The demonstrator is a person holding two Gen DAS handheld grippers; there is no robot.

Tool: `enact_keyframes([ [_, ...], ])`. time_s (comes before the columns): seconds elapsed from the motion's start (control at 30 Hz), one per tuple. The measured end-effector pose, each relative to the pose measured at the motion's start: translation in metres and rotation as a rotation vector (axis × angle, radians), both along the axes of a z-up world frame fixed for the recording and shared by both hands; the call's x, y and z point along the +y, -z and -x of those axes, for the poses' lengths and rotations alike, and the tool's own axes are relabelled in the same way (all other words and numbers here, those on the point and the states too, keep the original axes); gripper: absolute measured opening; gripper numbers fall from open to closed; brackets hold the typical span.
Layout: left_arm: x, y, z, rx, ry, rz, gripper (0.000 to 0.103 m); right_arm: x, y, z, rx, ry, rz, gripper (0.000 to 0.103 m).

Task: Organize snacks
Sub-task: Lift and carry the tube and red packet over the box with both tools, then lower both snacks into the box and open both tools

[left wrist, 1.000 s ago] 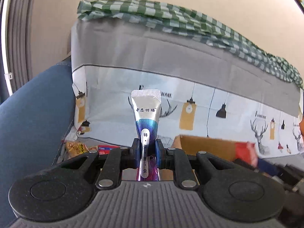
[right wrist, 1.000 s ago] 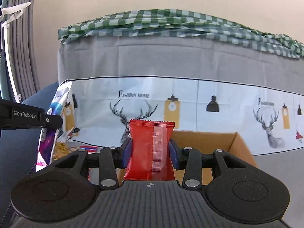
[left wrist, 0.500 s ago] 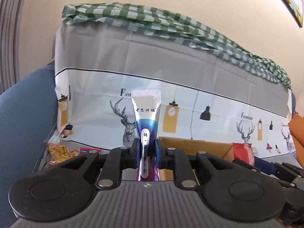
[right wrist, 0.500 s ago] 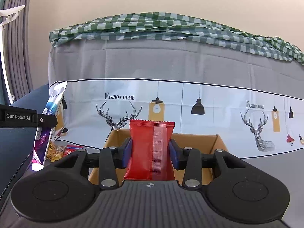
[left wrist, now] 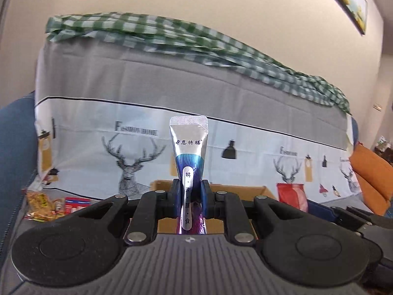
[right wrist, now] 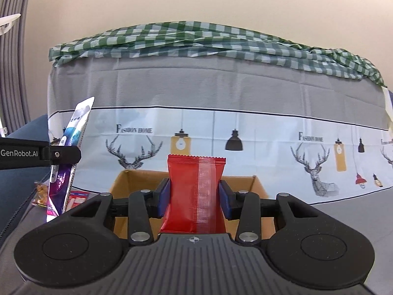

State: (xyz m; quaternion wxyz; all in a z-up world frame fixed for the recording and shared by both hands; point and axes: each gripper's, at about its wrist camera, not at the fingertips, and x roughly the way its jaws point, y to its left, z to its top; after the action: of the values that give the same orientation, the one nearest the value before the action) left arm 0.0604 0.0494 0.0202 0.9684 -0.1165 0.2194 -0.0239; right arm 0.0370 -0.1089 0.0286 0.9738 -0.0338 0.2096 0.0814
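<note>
Right, my left gripper (left wrist: 188,198) is pinching a slim silver-and-purple sachet (left wrist: 188,152), long axis upright with its sealed end up, while my right gripper (right wrist: 195,198) is clamped on a red packet (right wrist: 195,191), also standing on end, both held above the open cardboard box (right wrist: 122,184). Only my right view catches the sachet (right wrist: 71,147) side-on, tilted; my left view alone shows the orange cushion (left wrist: 368,172).

Black gripper (right wrist: 195,200), blue pads (right wrist: 164,198), silver screws (right wrist: 138,236).
</note>
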Motion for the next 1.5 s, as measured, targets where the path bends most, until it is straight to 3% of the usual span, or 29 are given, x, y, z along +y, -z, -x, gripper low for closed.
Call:
enact_keyframes([
  [0.4,-0.038,0.01,0.003,-0.015,0.094,-0.034,0.017,-0.015,-0.003,-0.003,-0.021,0.03,-0.011,0.043],
  [1.5,-0.036,0.011,0.001,-0.01,0.119,-0.031,0.017,-0.015,-0.005,-0.001,-0.048,0.049,-0.007,0.043],
])
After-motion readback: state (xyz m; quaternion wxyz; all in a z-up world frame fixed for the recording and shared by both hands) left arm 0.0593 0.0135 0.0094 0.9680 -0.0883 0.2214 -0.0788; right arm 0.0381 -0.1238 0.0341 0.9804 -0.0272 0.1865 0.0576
